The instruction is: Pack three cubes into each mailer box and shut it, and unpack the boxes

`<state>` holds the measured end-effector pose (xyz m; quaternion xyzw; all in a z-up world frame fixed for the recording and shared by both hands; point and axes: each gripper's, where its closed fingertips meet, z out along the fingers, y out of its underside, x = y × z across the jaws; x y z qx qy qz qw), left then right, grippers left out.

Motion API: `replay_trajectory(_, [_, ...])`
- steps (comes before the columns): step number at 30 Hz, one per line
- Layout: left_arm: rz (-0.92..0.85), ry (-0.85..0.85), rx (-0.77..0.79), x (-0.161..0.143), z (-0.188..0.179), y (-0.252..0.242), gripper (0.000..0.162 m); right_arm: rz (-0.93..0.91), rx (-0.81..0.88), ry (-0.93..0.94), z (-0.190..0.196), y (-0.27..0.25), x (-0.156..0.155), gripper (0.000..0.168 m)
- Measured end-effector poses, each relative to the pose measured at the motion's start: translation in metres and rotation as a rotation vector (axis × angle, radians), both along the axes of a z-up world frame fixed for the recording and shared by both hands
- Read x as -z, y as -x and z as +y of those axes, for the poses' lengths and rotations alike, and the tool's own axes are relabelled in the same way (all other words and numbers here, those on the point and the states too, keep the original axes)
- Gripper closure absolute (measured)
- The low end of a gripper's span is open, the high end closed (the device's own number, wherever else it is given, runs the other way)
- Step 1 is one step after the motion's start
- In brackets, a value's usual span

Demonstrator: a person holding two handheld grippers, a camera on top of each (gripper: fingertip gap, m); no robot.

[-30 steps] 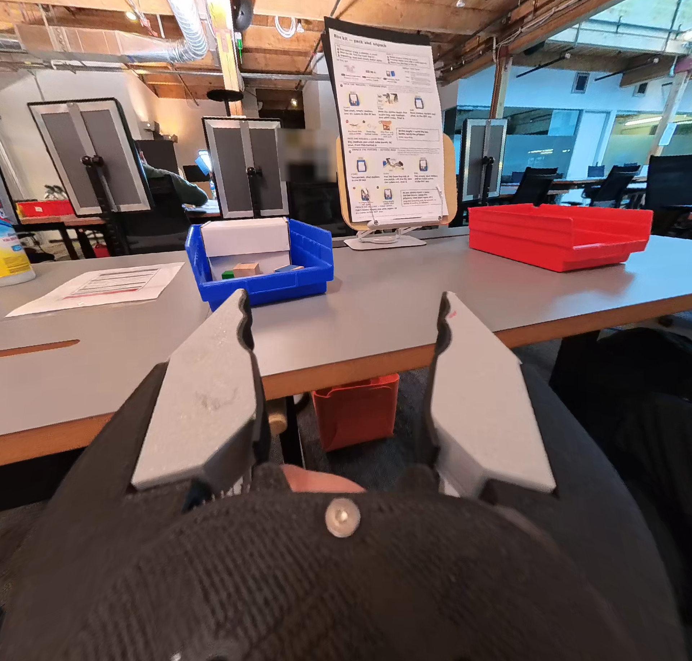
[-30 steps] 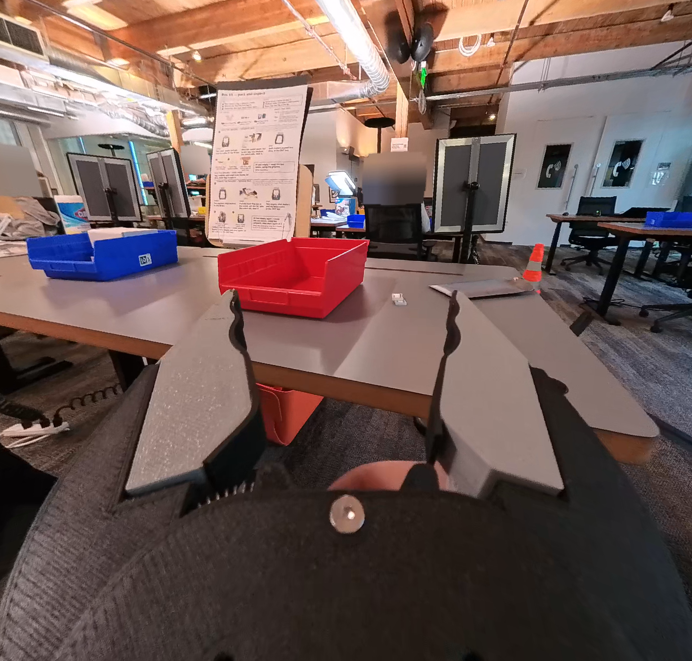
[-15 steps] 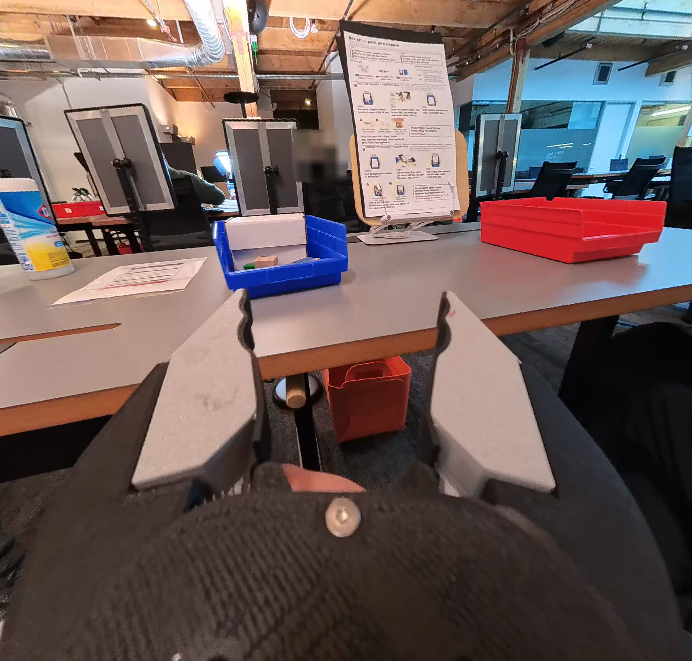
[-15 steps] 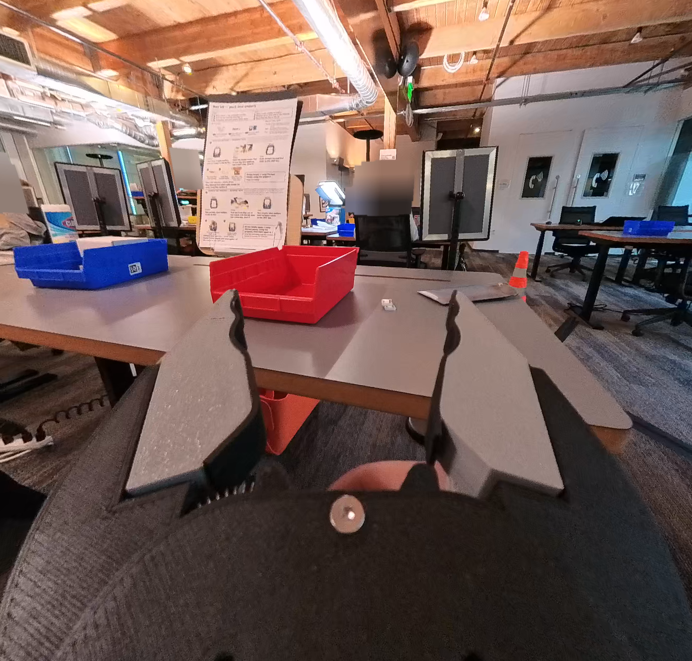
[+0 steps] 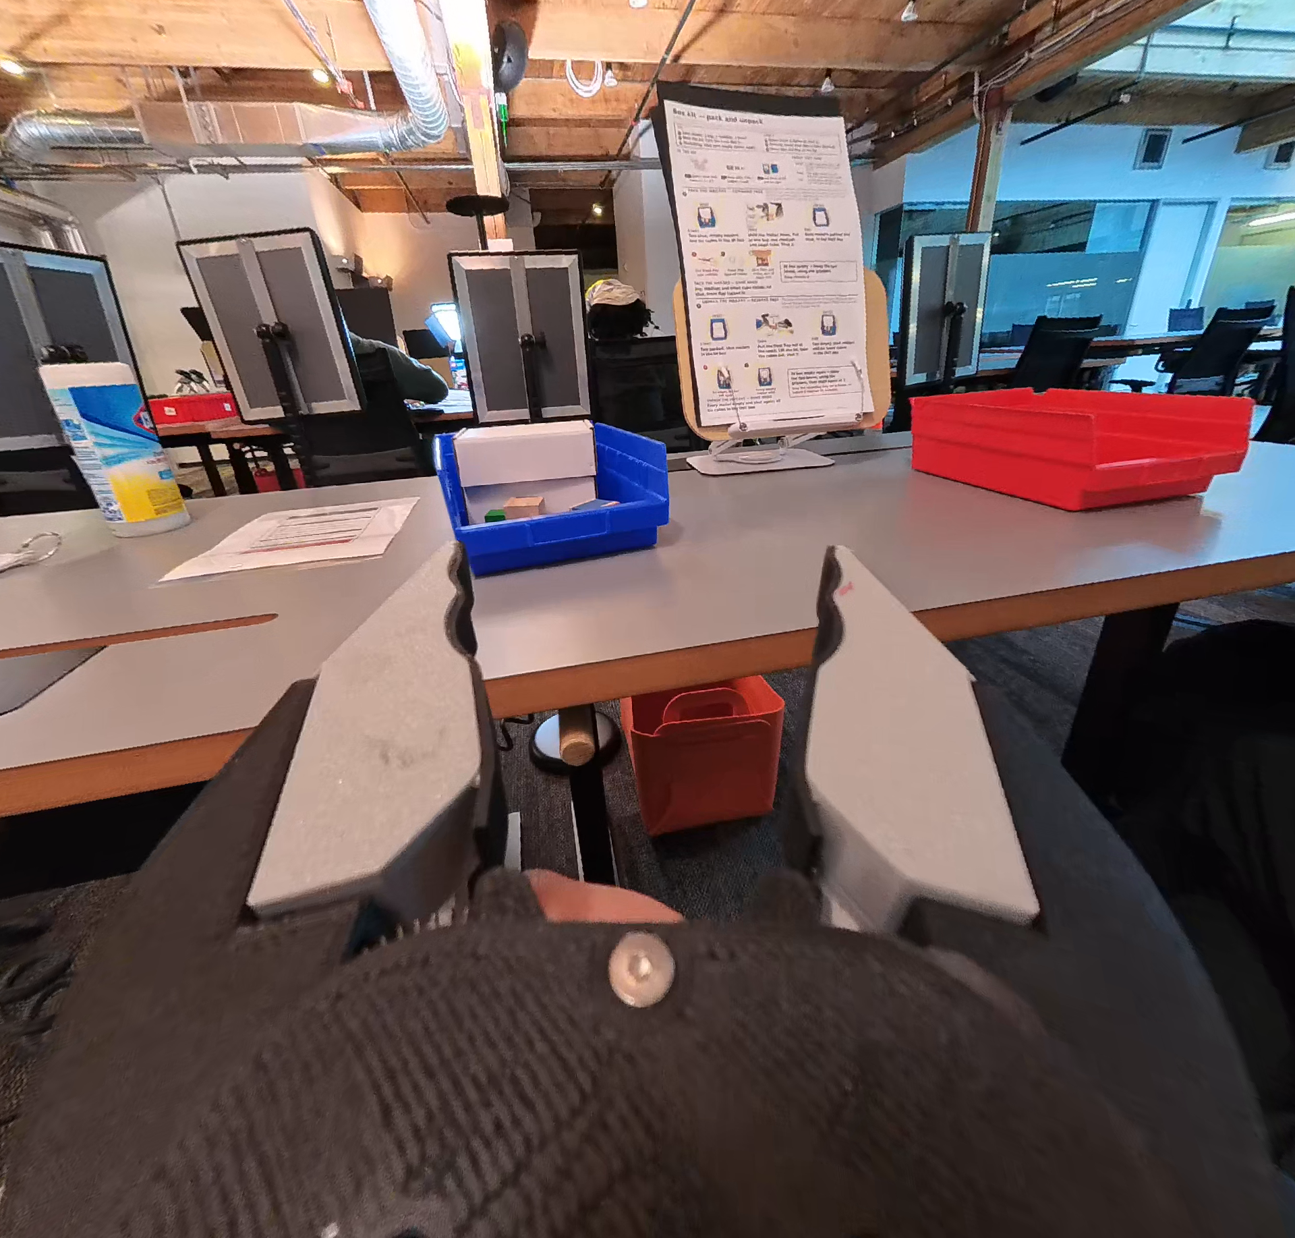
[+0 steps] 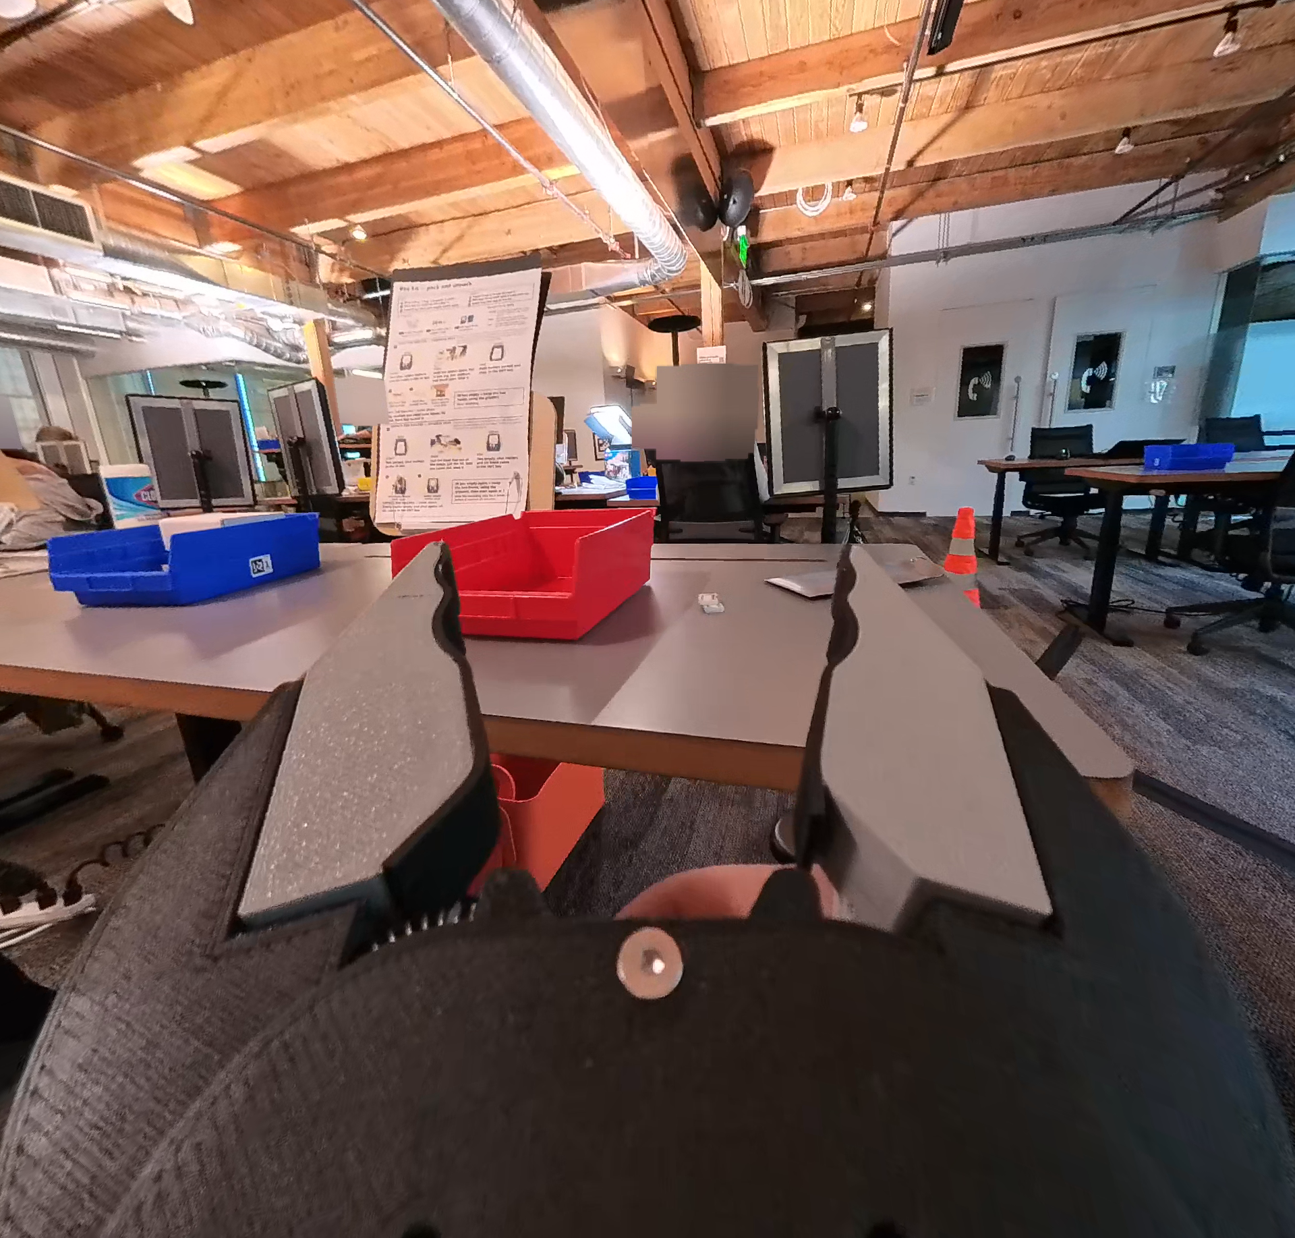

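A blue bin (image 5: 560, 535) stands on the grey table (image 5: 771, 594), also seen in the right wrist view (image 6: 182, 563). It holds a white mailer box (image 5: 522, 458) with its lid up and loose cubes: a tan one (image 5: 523, 505), a green one (image 5: 495, 516) and a blue one (image 5: 595, 505). An empty red bin (image 5: 1079, 444) stands to the right, closer in the right wrist view (image 6: 539, 573). My left gripper (image 5: 641, 573) is open and empty, held before the table's front edge. My right gripper (image 6: 641, 573) is open and empty too, off the table's edge.
An instruction sheet on a stand (image 5: 767, 279) is behind the bins. A wipes canister (image 5: 115, 451) and a paper sheet (image 5: 301, 535) lie at the left. A small white item (image 6: 711, 603) and a flat grey packet (image 6: 841, 577) lie right of the red bin. An orange bin (image 5: 704, 749) sits under the table. The tips of one gripper are about 90 cm away from the tips of the other.
Both grippers have dropped lower and tilted up, so the table now sits higher and flatter in view. The left view has shifted left, bringing the canister in. Both jaws stay open.
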<state>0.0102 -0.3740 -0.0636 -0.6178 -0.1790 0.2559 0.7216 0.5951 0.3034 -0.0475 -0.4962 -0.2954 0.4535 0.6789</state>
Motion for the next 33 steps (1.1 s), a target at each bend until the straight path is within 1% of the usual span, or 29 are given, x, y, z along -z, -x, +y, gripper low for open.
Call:
replay_trajectory(18, [-0.004,-0.007,-0.016,0.003,-0.012,0.000,0.066,0.026,0.002,-0.010,0.000,-0.004,-0.004,0.064])
replay_trajectory(22, [-0.007,-0.010,-0.021,0.003,-0.014,0.001,0.066,0.037,0.071,-0.018,0.008,-0.009,-0.007,0.064])
replay_trajectory(27, [-0.004,0.003,-0.027,0.005,-0.017,0.001,0.066,-0.019,0.283,-0.017,0.032,-0.019,-0.003,0.062])
replay_trajectory(30, [-0.017,-0.002,-0.034,0.005,-0.021,0.004,0.067,-0.014,0.324,-0.024,0.036,-0.023,-0.003,0.062])
replay_trajectory(33, [-0.019,-0.009,-0.034,-0.005,-0.021,0.003,0.067,0.013,0.342,-0.024,0.038,-0.026,0.000,0.063])
